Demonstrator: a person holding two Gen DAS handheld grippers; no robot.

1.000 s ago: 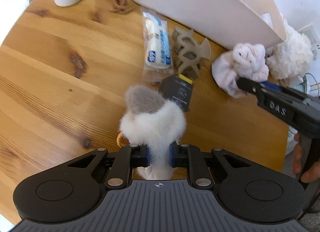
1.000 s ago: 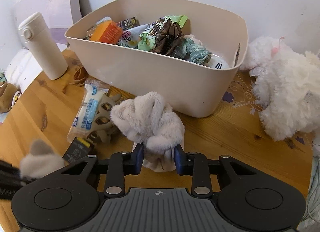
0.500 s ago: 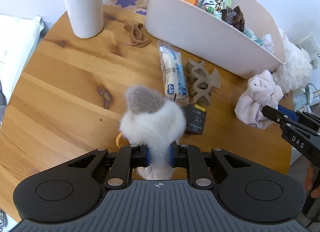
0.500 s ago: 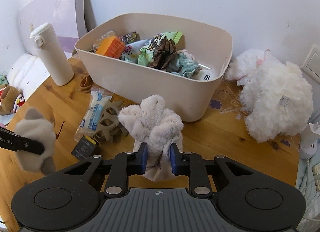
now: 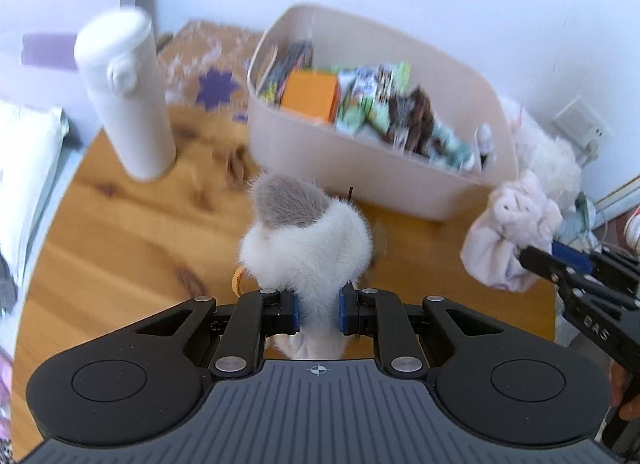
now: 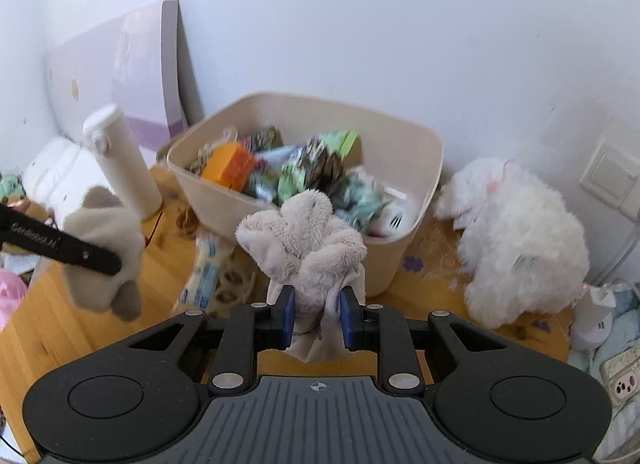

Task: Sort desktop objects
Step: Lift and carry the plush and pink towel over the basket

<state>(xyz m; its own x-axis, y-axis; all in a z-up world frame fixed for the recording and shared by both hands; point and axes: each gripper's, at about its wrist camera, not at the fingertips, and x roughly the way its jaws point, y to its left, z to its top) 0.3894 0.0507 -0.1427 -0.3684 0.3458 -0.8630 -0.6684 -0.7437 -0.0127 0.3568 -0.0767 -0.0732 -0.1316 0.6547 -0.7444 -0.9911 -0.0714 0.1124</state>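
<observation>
My left gripper (image 5: pixel 319 314) is shut on a white plush toy with a grey ear (image 5: pixel 306 240), held above the wooden table (image 5: pixel 120 248). The toy also shows at the left of the right wrist view (image 6: pixel 104 248). My right gripper (image 6: pixel 318 316) is shut on a pale pink plush pig (image 6: pixel 308 240), also lifted; it shows at the right of the left wrist view (image 5: pixel 516 232). Ahead stands a beige bin (image 5: pixel 360 168) (image 6: pixel 408 224) filled with snack packets and an orange box (image 5: pixel 310 98).
A white flask (image 5: pixel 128 96) (image 6: pixel 120 160) stands left of the bin. A snack packet (image 6: pixel 206 268) and a beige hair claw (image 6: pixel 236 284) lie on the table before the bin. A big white plush (image 6: pixel 520 236) sits right of the bin. A wall is behind.
Both grippers have risen and tilted up with their plush toys. The bin now sits lower and farther in both views, with its contents visible from above.
</observation>
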